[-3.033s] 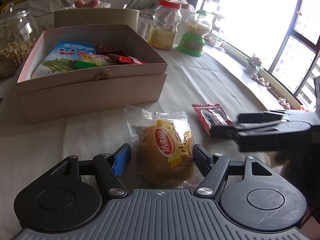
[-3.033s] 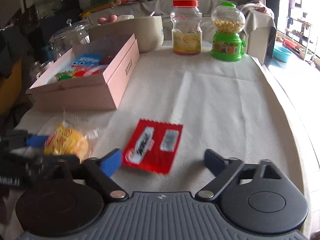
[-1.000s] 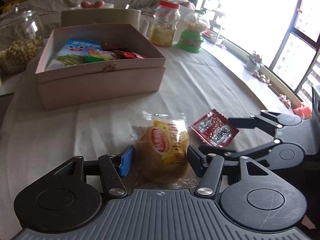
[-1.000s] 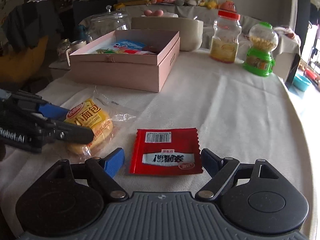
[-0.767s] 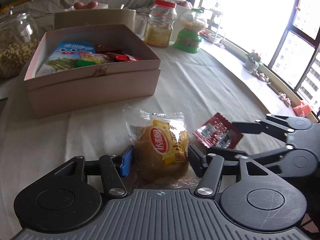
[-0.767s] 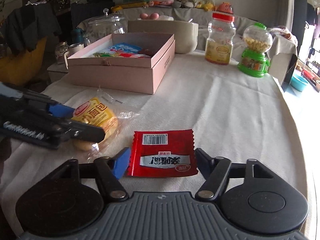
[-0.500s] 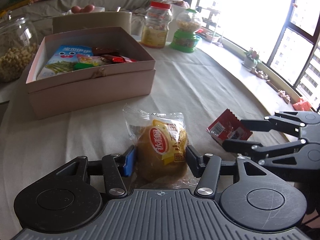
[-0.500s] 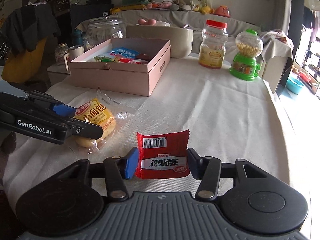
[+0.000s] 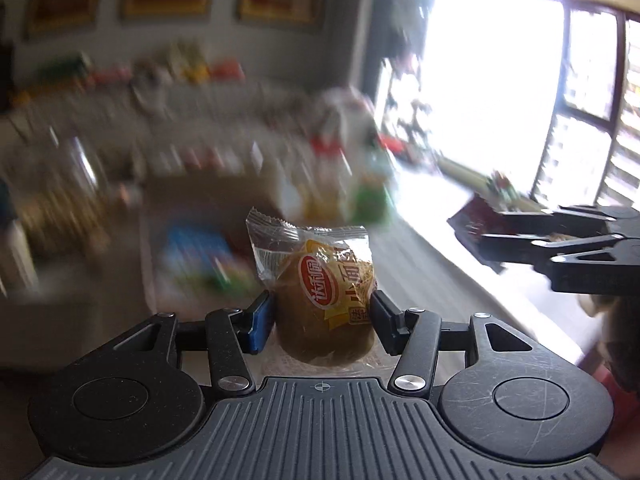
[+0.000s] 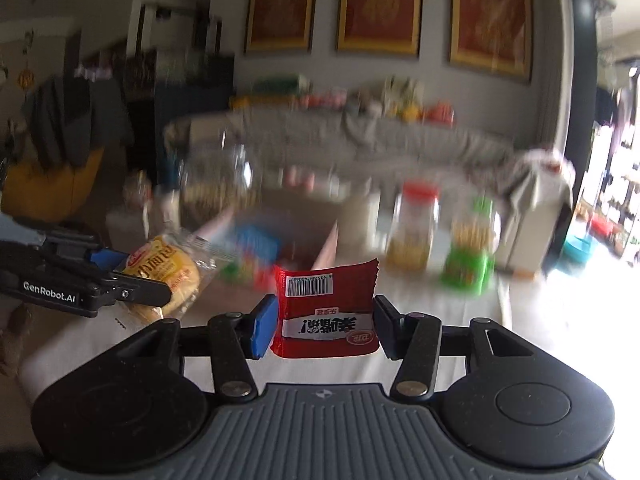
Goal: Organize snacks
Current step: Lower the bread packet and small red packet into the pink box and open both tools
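Two snacks aloft, one per gripper. Behind, heavily blurred: one pink box with packets inside, one red-lidded jar, one green candy dispenser, one glass jar. Wrapped bun clamped between left gripper jaws, wrapper's clear end upward. Red packet pinched upright between right gripper jaws, barcode uppermost.
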The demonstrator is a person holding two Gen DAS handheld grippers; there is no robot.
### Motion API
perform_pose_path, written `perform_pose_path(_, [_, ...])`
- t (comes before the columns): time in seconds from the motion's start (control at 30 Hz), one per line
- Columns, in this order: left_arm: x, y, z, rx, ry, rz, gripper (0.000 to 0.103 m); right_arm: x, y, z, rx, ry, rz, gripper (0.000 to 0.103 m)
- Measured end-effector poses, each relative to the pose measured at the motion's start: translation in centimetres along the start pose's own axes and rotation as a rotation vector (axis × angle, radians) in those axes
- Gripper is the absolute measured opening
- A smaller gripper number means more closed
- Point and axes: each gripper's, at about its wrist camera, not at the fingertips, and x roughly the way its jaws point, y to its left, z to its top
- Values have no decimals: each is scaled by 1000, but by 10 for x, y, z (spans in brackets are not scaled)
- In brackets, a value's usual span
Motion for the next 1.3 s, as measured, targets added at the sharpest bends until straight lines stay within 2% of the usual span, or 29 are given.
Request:
perform_pose_path(0.13, [25, 41, 50, -99, -81, -1, 58, 38, -12, 57, 51, -15, -20, 52])
perform_pose_path(0.2, [54, 62, 63, -166, -72, -32, 58, 64, -16, 73, 79, 5, -40, 52])
perform_pose_path(0.3, [114, 94, 55, -270, 46, -87, 58, 105, -17, 79, 110, 66, -30, 52])
perform_pose_path(0.33, [135, 99, 47, -258, 107, -67, 58, 118, -15, 79, 119, 91, -16, 52])
perform_pose_path(0.4, [168, 105, 28, -157, 239, 48, 56, 145, -13, 75, 135, 147, 11, 52])
perform_pose_path(0.43, [177, 106, 20, -106, 269, 109, 62, 158, -11, 74, 140, 170, 24, 52])
perform_pose_path(0.5, [177, 112, 12, -88, 228, 81, 63, 184, -2, 71, 143, 207, 55, 52])
perform_pose_path(0.7, [179, 128, 3, -116, 187, 6, 64, 271, 30, 68, 220, 331, 177, 52])
perform_pose_path(0.83, [173, 129, 1, -121, 148, 8, 62, 325, 53, 53, 209, 424, 172, 52])
perform_pose_path(0.9, [165, 127, 1, -114, 126, 17, 59, 340, 57, 43, 210, 466, 163, 53])
perform_pose_path(0.97, [155, 127, 3, -113, 94, 19, 59, 344, 54, 37, 209, 488, 175, 61])
perform_pose_path(1.07, [140, 132, 7, -158, 31, 27, 59, 329, 45, 38, 226, 456, 208, 65])
perform_pose_path(1.2, [113, 136, 11, -264, -96, 42, 59, 280, 36, 55, 210, 295, 206, 77])
perform_pose_path(1.3, [93, 126, 15, -308, -123, 53, 59, 241, 28, 65, 232, 222, 187, 79])
